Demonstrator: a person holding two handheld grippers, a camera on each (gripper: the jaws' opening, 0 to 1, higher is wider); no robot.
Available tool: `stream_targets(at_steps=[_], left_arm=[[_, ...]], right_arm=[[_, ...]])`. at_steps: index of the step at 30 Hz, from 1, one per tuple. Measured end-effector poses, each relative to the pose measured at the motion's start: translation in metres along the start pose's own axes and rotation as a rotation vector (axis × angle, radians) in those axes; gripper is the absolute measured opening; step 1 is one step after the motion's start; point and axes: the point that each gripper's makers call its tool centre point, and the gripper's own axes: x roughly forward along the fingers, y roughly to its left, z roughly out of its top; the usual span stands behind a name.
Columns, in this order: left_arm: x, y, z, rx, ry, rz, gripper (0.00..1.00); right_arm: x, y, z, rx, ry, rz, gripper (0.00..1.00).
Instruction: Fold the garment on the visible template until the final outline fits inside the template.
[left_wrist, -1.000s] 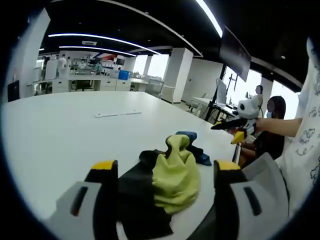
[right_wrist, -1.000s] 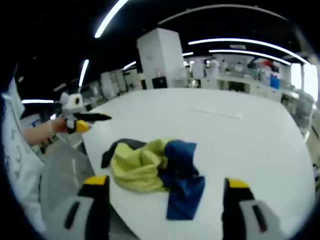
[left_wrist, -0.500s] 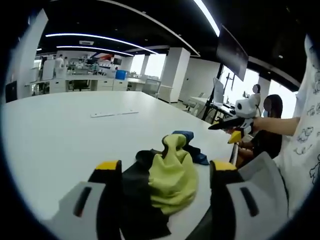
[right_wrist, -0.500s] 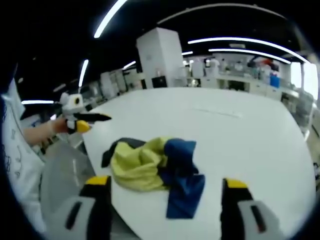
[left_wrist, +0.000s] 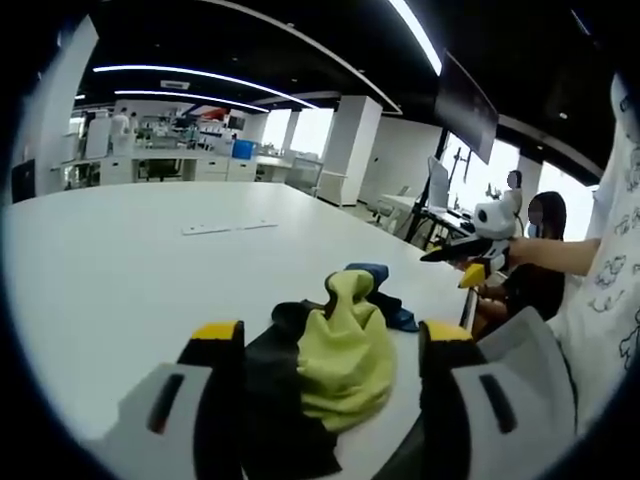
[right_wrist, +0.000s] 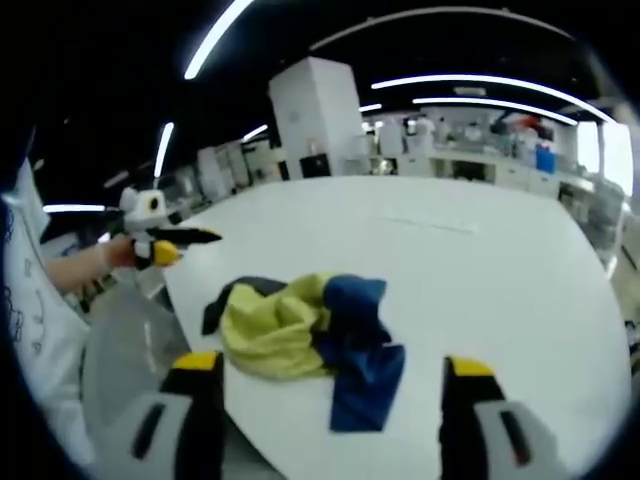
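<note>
Lying crumpled, garment (left_wrist: 330, 365) (between jaws)

Bright ceiling strip lights (left_wrist: 420, 35), soft focus, fisheye-warped edges

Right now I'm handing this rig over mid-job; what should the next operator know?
Left gripper: open, holding nothing, hovering over the garment.
Right gripper: open, holding nothing, also aimed at it.
The garment, in yellow, black and blue, lies in a crumpled heap near the edge of the white table.
Done: no folding.
Left: spread it flat, then fold it. I can't make out a template outline.
</note>
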Motion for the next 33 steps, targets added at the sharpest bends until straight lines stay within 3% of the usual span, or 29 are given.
stream_targets(at_steps=[24,33], left_arm=[[0.01,-0.003,0.012,0.011,-0.017,0.002,0.63],[0.034,0.003,0.007,0.039,0.033,-0.001,0.53]], right_arm=[[0.002,-0.005,0.0,0.007,-0.004,0.0,0.86],[0.01,-0.01,0.0,0.014,0.001,0.001,0.82]])
